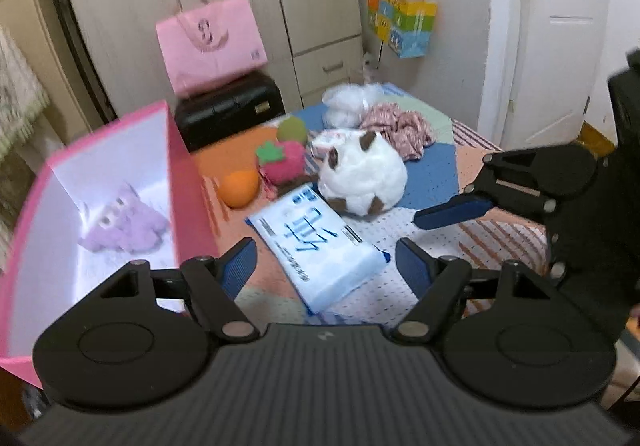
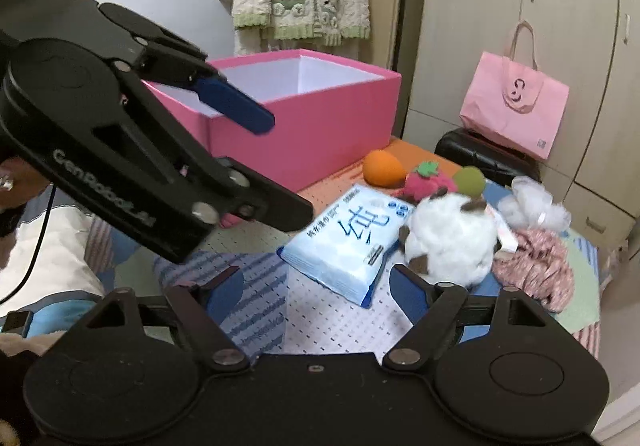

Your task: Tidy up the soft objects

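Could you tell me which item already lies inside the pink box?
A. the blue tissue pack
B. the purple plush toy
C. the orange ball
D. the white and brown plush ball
B: the left wrist view shows the purple plush toy lying on the white floor of the pink box.

Two wrist views, shared tissue pack point(image 1: 320, 246)

A bed covered in a patchwork quilt point(image 1: 432, 174) of orange, blue, green and striped squares. Seen from the left wrist view, a pink open box point(image 1: 188, 182) rests at nine o'clock. A pale blue tissue pack point(image 1: 320, 246) lies at centre. At twelve o'clock from it sit a white plush ball point(image 1: 364, 174), an orange ball point(image 1: 239, 188), a pink strawberry toy point(image 1: 284, 160) and crumpled pink cloth point(image 1: 400, 126).
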`<state>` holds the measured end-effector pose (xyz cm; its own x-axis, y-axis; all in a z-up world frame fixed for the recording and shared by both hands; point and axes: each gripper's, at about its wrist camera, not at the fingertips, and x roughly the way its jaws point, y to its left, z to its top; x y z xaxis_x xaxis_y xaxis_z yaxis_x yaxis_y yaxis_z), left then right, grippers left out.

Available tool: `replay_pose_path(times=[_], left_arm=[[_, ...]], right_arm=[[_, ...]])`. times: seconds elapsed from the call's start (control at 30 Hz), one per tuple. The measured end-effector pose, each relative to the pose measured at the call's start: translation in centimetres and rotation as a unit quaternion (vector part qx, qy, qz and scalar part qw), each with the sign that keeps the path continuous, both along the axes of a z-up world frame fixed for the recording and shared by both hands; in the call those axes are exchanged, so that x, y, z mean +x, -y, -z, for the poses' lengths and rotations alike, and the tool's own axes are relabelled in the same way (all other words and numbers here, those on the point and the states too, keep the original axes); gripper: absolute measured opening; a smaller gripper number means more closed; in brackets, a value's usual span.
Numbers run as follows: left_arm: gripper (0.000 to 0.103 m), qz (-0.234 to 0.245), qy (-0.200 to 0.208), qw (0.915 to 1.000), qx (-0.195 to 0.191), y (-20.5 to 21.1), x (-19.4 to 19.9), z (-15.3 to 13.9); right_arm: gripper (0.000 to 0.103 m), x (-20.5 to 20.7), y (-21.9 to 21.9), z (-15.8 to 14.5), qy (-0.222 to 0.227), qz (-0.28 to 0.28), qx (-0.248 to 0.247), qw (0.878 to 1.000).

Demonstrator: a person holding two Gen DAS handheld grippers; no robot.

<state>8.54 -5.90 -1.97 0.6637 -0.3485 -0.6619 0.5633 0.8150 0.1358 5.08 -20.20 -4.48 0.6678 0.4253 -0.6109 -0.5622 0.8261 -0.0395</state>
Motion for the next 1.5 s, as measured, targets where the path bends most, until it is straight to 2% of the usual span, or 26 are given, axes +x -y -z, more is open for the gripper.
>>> replay_pose_path(times=[0.17, 0.33, 0.5, 0.63, 0.7, 0.77, 0.9, 1.03, 1.17, 1.23, 1.33, 1.5], left_arm=[[0.074, -0.011, -0.030, 0.9995, 0.000, 1.5, 1.7, 2.0], [0.074, -0.046, -0.059, 0.9971, -0.016, 1.9, 4.0, 3.1], [0.074, -0.074, -0.081, 0.9935, -0.032, 2.2, 5.9, 3.7], [0.074, -0.103, -0.111, 0.9871, -0.053, 1.7, 7.4, 5.0], [0.074, -0.116, -0.110, 0.9858, -0.052, 1.7, 7.8, 5.6], [0.077, -0.123, -0.109, 0.9847, -0.059, 1.7, 7.9, 6.0], [0.077, -0.131, -0.136, 0.9782, -0.086, 1.3, 8.7, 6.8], [0.072, -0.129, -0.129, 0.9783, -0.098, 1.0, 8.3, 7.0], [0.064, -0.133, -0.120, 0.9769, -0.116, 0.6, 7.6, 7.2], [0.060, -0.142, -0.120, 0.9737, -0.132, 0.2, 7.0, 7.2], [0.058, -0.136, -0.102, 0.9768, -0.130, 0.1, 6.1, 7.4], [0.057, -0.130, -0.118, 0.9749, -0.137, -0.5, 6.2, 7.2]], right_arm=[[0.084, 1.6, 0.6, 1.5, 0.001, 0.015, 0.033, 0.999], [0.084, 3.0, 0.8, 2.6, 0.007, 0.020, 0.046, 0.999], [0.084, 3.6, 0.1, 3.4, 0.005, 0.012, 0.034, 0.999], [0.085, 4.0, -0.4, 3.8, 0.002, 0.008, 0.026, 1.000], [0.085, 4.2, -0.6, 4.1, 0.001, 0.008, 0.020, 1.000], [0.085, 4.5, -0.9, 4.3, 0.000, 0.008, 0.013, 1.000], [0.086, 4.9, -1.2, 4.3, -0.008, 0.009, 0.017, 1.000], [0.087, 5.7, -0.9, 4.4, -0.026, 0.008, 0.038, 0.999], [0.086, 4.9, -1.3, 4.7, -0.010, 0.009, 0.033, 0.999], [0.082, 4.6, -1.2, 4.8, -0.006, 0.013, 0.041, 0.999], [0.077, 3.6, -1.3, 5.0, 0.012, 0.025, 0.046, 0.999], [0.071, 2.6, -1.2, 5.1, 0.028, 0.034, 0.052, 0.998]])
